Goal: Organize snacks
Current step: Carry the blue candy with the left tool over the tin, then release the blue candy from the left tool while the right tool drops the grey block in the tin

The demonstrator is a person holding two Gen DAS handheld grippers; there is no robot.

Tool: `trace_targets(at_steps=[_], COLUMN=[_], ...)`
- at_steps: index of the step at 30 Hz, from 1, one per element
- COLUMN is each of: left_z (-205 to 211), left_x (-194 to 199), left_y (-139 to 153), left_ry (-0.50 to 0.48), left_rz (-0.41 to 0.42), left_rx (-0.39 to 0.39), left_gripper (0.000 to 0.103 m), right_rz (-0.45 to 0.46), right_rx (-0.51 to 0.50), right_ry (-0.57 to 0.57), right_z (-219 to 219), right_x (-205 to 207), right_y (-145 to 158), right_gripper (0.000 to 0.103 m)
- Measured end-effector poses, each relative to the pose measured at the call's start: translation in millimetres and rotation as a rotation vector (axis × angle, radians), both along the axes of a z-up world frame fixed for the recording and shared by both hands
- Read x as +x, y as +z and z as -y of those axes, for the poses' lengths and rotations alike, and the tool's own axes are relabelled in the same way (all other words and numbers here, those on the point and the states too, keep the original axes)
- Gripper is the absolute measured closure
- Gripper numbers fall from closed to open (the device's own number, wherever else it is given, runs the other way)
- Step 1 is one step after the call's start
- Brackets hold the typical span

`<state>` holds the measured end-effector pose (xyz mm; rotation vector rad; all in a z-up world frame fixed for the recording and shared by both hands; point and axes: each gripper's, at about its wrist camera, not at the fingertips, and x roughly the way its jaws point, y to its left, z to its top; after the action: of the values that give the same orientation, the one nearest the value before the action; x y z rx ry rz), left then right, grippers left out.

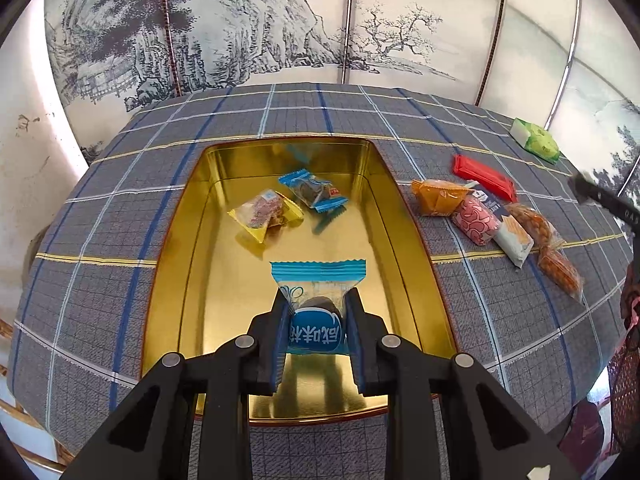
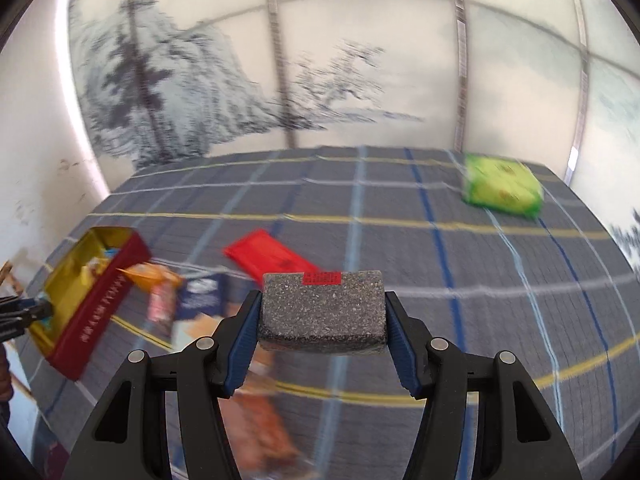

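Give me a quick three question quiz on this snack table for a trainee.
1. True or false: the gold tin is empty.
2. What do the left tongs hold? A) red bar B) blue-and-white packet C) green pack
3. Fill in: the right tongs grip a speckled ____ block.

Key: 1 false, two wrapped snacks lie inside; 2 B; 3 grey.

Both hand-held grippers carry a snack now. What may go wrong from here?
1. The left hand-held gripper pinches only the lower part of the blue packet; the packet may slip out early.
2. The right hand-held gripper carries the grey block over loose snacks; if dropped, it would land outside the gold tin.
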<state>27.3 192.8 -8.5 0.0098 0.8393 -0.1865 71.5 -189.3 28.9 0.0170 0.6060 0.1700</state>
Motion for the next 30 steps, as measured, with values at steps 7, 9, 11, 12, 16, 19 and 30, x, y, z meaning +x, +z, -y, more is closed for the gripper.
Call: trace_targets(at_steps=[7, 9, 11, 12, 16, 19, 30], left_z=[8, 11, 15, 17, 23, 27, 25], left_x=[0, 1, 1, 1, 2, 1, -8], left_y=[1, 1, 1, 0, -3, -5, -10], left_ry=[-0.03, -0.041, -0.055, -0.062, -0.082, -0.094, -0.097], left_rz=[0.006, 0.004, 0.002, 0.001, -0.007, -0.005, 0.025], left_rx=[-0.022, -0.028, -0.031, -0.034, -0.046, -0.045, -0.036], left_gripper=[0.079, 0.079, 0.079, 0.079, 0.079, 0.079, 0.049], right_rz=[0.078, 0.099, 0.114, 0.119, 0.11, 0.096, -0.003], right_rx=[-0.001, 0.002, 0.003, 0.006, 0.017, 0.021, 0.032], right_ry=[0.178, 0.209, 0.245, 0.258, 0.326, 0.373, 0.571], right_z=[-82, -101, -119, -127, -156, -174, -243], right_x=[6, 7, 8, 9, 14, 18, 45], right_y=[29, 34, 38, 39, 42, 42, 30], right_gripper=[0.043, 0.043, 0.043, 0.043, 0.043, 0.043, 0.043])
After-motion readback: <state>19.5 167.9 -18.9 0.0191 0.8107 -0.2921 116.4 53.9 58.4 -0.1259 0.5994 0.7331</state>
